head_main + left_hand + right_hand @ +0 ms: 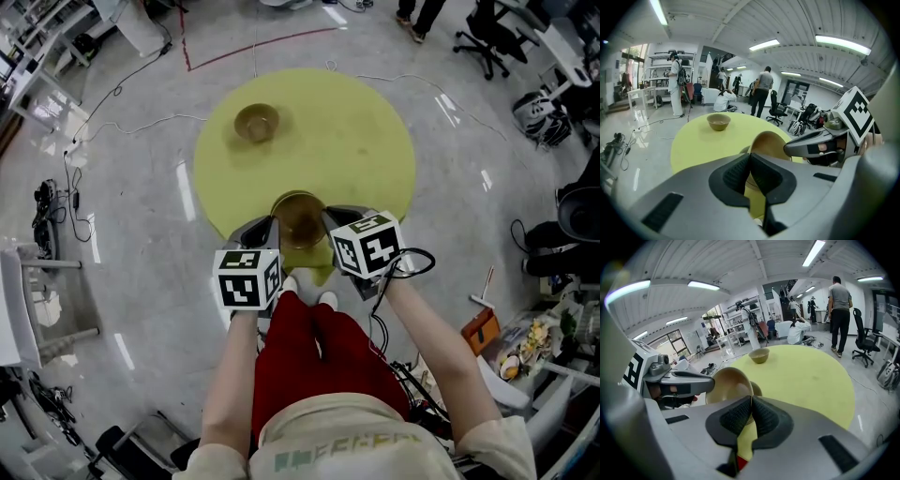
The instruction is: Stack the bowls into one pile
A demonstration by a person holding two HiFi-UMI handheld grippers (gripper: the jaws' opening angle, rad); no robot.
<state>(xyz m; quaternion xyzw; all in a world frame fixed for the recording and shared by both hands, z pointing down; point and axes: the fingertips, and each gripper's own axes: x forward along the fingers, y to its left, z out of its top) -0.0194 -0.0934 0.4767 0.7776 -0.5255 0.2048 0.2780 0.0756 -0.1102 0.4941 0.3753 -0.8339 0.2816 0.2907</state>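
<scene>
A tan bowl (298, 219) hangs tilted over the near edge of the round yellow table (366, 141). My left gripper (267, 226) is shut on its left rim and my right gripper (330, 218) is shut on its right rim. In the left gripper view the thin rim of the bowl (769, 144) runs up from between the pads of the left gripper (750, 171). The right gripper view shows the same bowl (729, 384) pinched by the right gripper (751, 416), and the edge of another bowl (756, 389) peeks from behind it. A separate bowl (256, 122) stands upright at the table's far left.
Cables (112, 127) trail over the grey floor left of the table, and a red tape line (253, 49) runs beyond it. Office chairs (487, 37) and clutter stand at the right. People (761, 91) stand in the background. My legs (314, 347) are just below the table edge.
</scene>
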